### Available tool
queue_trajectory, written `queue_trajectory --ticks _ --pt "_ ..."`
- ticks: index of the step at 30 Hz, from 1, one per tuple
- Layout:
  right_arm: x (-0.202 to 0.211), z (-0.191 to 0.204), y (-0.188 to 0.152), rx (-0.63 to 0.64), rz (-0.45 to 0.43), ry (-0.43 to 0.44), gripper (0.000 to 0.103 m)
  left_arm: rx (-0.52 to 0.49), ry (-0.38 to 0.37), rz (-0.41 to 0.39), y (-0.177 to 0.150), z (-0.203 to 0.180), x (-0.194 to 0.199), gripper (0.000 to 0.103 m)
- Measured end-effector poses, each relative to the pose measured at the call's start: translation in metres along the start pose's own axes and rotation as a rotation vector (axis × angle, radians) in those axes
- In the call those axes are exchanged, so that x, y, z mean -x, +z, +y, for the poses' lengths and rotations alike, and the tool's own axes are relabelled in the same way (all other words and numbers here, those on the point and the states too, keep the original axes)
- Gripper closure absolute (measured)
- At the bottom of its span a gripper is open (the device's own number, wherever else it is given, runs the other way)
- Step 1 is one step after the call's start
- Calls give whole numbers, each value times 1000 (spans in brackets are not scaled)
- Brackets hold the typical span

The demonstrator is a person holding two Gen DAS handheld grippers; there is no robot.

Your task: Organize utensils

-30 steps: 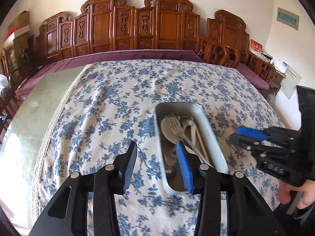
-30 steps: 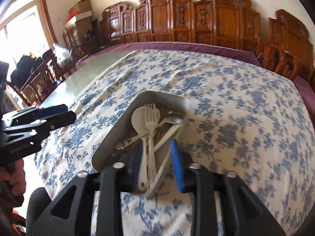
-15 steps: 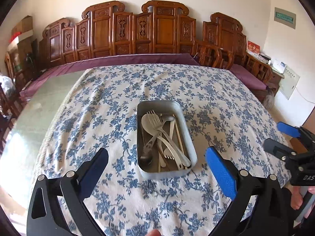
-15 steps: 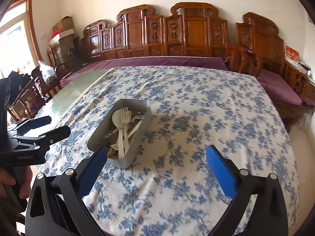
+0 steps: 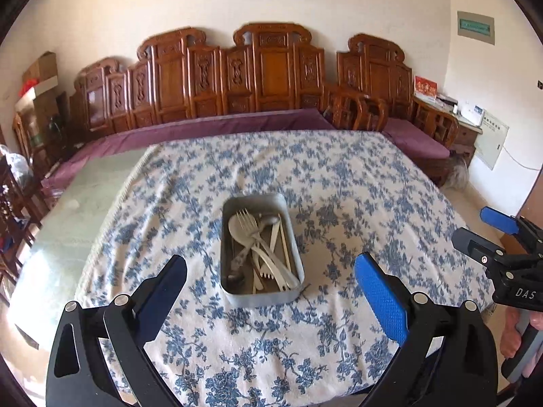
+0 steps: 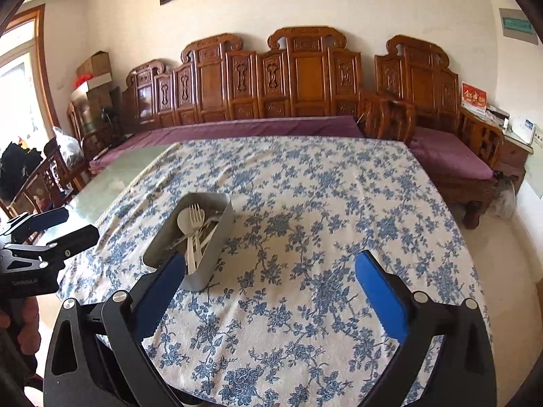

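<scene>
A metal tray point(image 5: 228, 237) sits mid-table point(image 5: 356, 183) on the flowered cloth, with forks and spoons point(image 5: 261, 254) piled inside. The left claw point(image 5: 270, 283) stands wide apart and empty, the tray just beyond its gap. The right claw point(image 6: 266, 283) is also spread and empty, the tray far-left of it.

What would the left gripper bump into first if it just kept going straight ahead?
Probably the metal tray of utensils. It sits between the open left gripper fingers' line on the tablecloth, though depth is hard to judge, so it might meet cloth just before it.
</scene>
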State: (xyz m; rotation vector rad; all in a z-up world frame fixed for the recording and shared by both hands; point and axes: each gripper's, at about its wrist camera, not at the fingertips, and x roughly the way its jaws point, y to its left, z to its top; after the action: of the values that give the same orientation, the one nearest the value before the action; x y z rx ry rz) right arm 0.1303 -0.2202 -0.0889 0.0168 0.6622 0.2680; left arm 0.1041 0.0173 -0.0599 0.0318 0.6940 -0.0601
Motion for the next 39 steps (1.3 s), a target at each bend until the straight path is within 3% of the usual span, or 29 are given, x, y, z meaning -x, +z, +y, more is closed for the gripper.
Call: queue_trajectory --ticks 10,14,20,39 --pt "62 0 22 18 -169 -12 2 10 48 -188 23 -12 68 7" --pt "77 -1 25 7 -208 -5 2 13 41 -218 24 -16 82 7" --pt "89 1 23 21 -248 -33 2 26 29 -226 20 -16 89 7" --pt "83 -1 20 19 -237 -47 2 37 9 -205 14 -15 80 7"
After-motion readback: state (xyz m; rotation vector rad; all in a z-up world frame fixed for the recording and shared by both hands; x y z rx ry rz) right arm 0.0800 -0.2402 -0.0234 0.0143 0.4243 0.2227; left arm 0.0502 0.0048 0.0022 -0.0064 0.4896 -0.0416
